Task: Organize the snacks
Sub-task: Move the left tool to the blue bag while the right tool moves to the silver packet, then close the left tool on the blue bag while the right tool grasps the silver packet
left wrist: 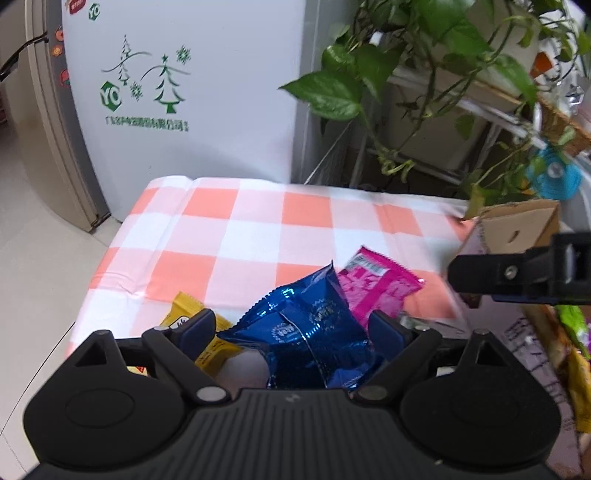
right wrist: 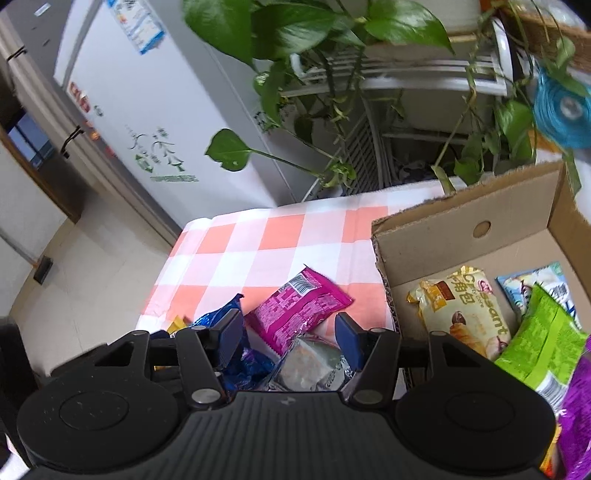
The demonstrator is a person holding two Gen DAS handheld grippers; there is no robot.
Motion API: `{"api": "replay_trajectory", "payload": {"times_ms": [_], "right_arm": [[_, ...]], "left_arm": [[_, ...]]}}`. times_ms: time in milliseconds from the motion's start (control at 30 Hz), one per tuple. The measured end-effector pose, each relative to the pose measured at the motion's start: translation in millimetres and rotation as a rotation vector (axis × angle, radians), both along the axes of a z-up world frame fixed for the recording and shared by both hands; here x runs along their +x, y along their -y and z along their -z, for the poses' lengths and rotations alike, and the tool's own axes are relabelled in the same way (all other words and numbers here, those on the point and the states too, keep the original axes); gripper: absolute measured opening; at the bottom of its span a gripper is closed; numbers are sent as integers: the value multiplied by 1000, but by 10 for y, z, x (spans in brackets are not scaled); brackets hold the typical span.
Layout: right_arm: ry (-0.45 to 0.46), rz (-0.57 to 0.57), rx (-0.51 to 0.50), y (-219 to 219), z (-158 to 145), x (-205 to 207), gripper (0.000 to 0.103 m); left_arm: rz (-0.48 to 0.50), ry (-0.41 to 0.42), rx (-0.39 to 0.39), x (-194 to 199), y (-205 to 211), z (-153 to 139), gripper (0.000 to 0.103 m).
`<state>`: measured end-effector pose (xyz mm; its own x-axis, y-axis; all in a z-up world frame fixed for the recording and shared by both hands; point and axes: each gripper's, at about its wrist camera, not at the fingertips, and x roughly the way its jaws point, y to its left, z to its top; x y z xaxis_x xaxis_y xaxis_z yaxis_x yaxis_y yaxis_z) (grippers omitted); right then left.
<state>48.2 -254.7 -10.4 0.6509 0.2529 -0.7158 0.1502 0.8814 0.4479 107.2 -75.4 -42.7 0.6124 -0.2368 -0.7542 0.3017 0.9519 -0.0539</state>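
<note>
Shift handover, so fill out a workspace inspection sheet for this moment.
Surface: checked tablecloth, orange and white.
Job's things: blue packet, pink packet, yellow packet and silver packet on cloth; cardboard box holds croissant pack and green bag.
Clutter: nothing seen.
Grippers: left gripper open around blue packet; right gripper open over silver packet.
Cables: black cord by fridge.
Surroundings: trailing plant, metal rack.

Ahead of me the checkered tablecloth (right wrist: 295, 236) lies bare past the pink packet (right wrist: 295, 308), but the cardboard box (right wrist: 436, 221) walls off my right and trailing plant leaves (right wrist: 229, 149) overhang the far edge.
</note>
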Motion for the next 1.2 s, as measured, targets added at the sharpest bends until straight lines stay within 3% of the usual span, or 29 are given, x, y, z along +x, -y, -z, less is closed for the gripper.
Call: {"api": "replay_trajectory", "payload": {"times_ms": [433,667,867,1200], "right_arm": [[-67,-45,4,-80,178,125,64],[-90,-76,-58,-173,279,176,67],[-94,-138,-121,-297,302,229,75],[-143,-271,-100,-419,263,147,77]], "left_arm": [[-37,-69,25,-40,-235,103,85],[-14,-92,8,-51,-363,47,84],[17,-110,19,-81,-415,5,84],[32,-114,35,-153,-666,-68,84]]}}
